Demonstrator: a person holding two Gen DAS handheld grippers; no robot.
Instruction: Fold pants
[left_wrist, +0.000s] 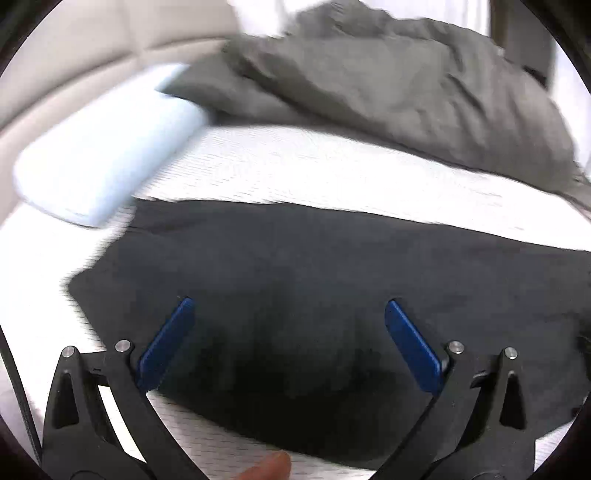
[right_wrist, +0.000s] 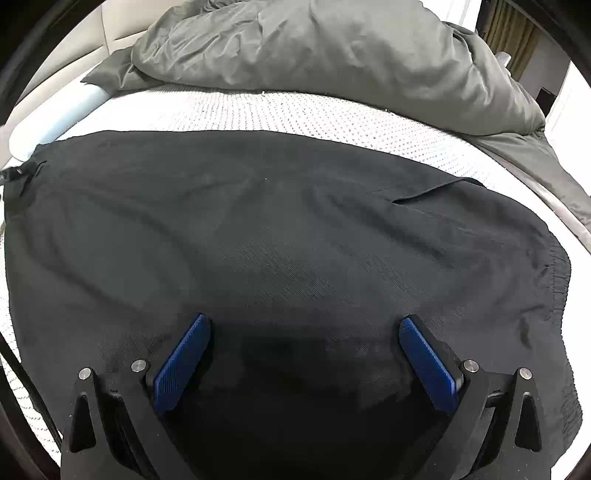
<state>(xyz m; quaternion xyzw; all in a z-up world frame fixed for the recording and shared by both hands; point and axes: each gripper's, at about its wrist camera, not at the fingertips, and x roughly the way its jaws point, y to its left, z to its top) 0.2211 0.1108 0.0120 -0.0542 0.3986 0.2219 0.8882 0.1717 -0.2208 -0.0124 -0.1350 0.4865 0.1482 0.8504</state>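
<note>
On the mattress (right_wrist: 295, 110) the pants (right_wrist: 280, 229) lie flat; the left gripper (left_wrist: 284, 314) and right gripper (right_wrist: 304, 332) both gape empty. Grabbing a single layer could drag the cloth askew.

Left tongs (left_wrist: 288, 306) and right tongs (right_wrist: 306, 323) both spread wide, blue pads apart, nothing between.

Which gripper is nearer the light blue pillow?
Left. The left gripper hovers open by the pants end nearest the pillow; the right gripper is mid-pants, farther away.
</note>
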